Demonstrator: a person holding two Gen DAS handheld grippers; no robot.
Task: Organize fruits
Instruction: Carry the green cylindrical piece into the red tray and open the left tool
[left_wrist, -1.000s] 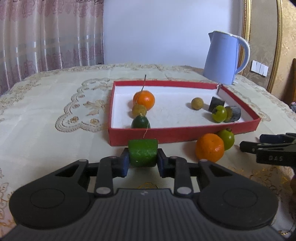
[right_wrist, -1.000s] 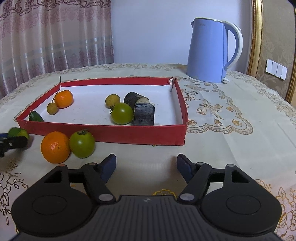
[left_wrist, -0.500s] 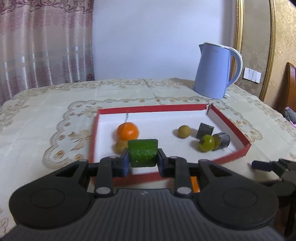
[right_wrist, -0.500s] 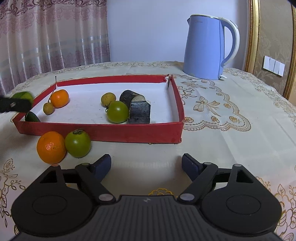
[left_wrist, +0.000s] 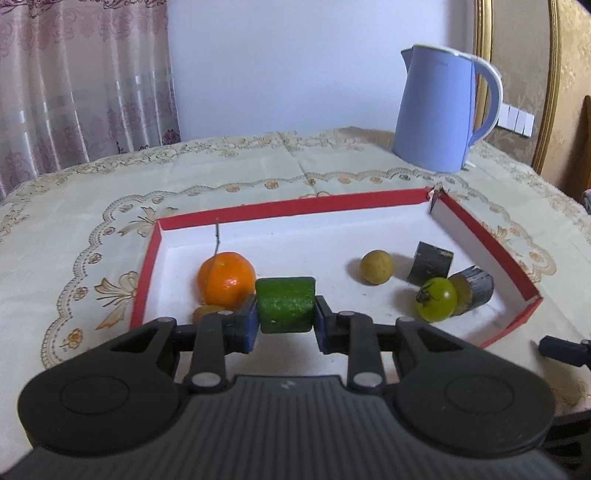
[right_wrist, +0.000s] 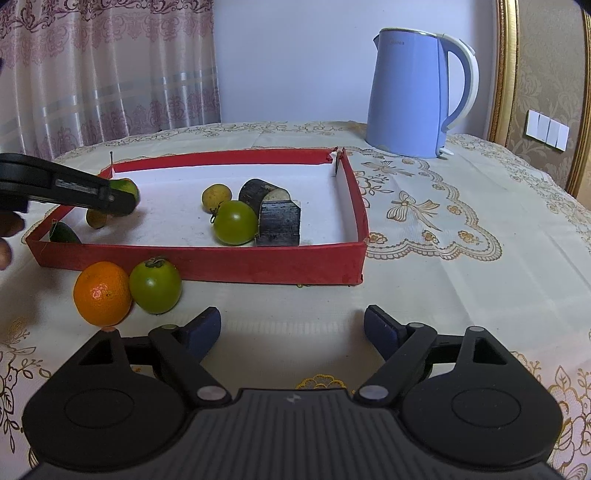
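My left gripper (left_wrist: 285, 325) is shut on a green cucumber piece (left_wrist: 285, 309) and holds it above the left part of the red tray (left_wrist: 295, 206); it also shows in the right wrist view (right_wrist: 122, 195). The tray holds an orange (left_wrist: 226, 278), a yellow fruit (left_wrist: 376, 266), a green tomato (left_wrist: 436, 299) and two dark eggplant pieces (left_wrist: 430, 262). My right gripper (right_wrist: 291, 328) is open and empty, low over the cloth in front of the tray (right_wrist: 207, 264). An orange (right_wrist: 102, 293) and a green persimmon (right_wrist: 156, 285) lie on the cloth by the tray's front wall.
A blue kettle (right_wrist: 417, 96) stands behind the tray's right corner. A small green fruit (right_wrist: 63, 233) and a small yellow fruit (right_wrist: 96, 218) sit in the tray's left end. The embroidered tablecloth (right_wrist: 461, 206) spreads to the right. Curtains hang at the back left.
My left gripper has lifted the cucumber piece from the cloth in front of the tray and carried it forward over the tray's left part. The right gripper has barely moved.
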